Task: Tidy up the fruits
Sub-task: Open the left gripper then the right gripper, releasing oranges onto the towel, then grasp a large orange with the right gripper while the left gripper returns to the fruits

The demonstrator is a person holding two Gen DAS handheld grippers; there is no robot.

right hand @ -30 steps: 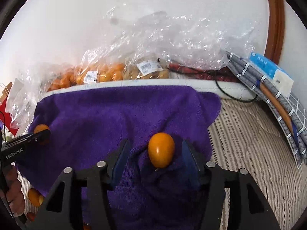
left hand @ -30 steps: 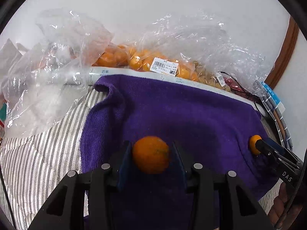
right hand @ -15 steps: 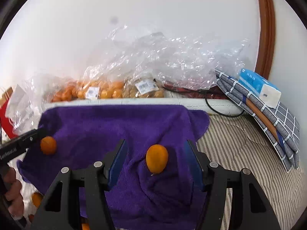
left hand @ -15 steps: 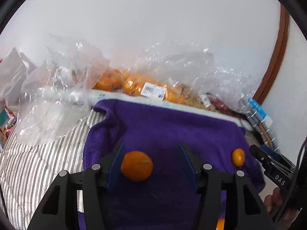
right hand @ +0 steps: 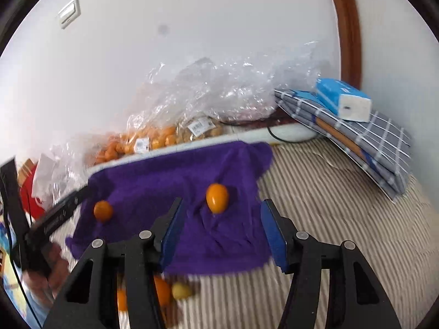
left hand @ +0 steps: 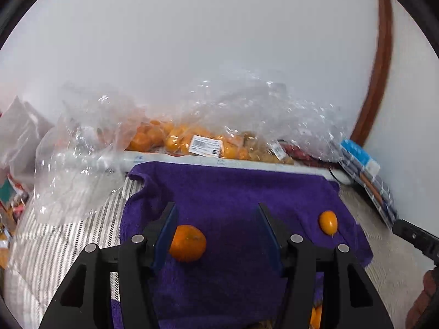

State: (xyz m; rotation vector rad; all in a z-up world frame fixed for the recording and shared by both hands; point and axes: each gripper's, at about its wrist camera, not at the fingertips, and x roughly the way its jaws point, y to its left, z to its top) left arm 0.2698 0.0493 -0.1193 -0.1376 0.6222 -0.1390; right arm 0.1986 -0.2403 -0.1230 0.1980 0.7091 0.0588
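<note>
I see a round orange mandarin [left hand: 187, 243] lying on the purple towel [left hand: 233, 192] toward its left side, and a smaller, egg-shaped orange kumquat [left hand: 328, 222] lying near the towel's right edge, well apart from it. More orange fruit [left hand: 175, 141] sits bagged behind the towel.

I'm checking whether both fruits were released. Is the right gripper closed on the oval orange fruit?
No: the right gripper stands open and the oval fruit lies free on the purple towel.

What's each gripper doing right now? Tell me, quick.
Left gripper: open, jaws just opened, round orange loose between them.
Right gripper: open, holding nothing.
</note>
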